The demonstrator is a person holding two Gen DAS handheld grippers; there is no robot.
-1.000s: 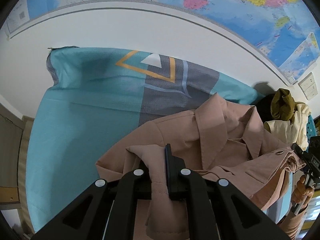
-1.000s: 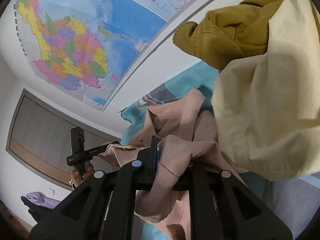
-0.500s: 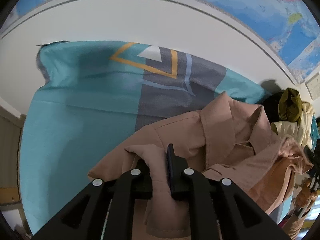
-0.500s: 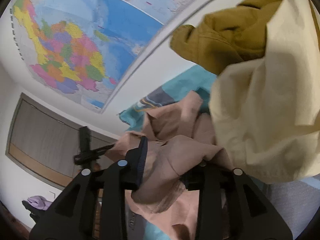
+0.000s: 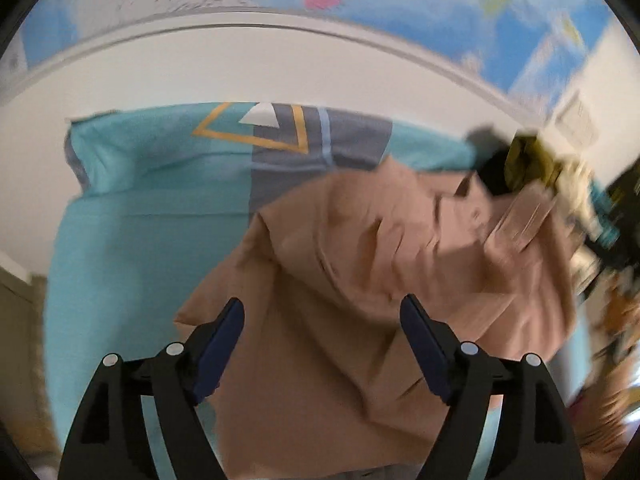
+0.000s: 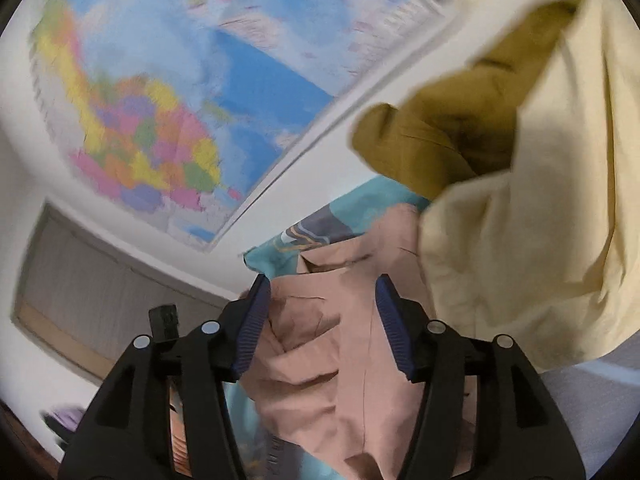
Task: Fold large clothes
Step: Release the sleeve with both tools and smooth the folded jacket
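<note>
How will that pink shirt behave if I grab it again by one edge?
The pink shirt will likely drape and sag, since it lies in soft creases on the bedsheet. It probably bunches between the pads, as its folds under the right gripper suggest.

Nothing here is readable for you: the print on the wall map [image 6: 168, 128] is blurred, as is the white notice [image 5: 580, 118] beside it.
</note>
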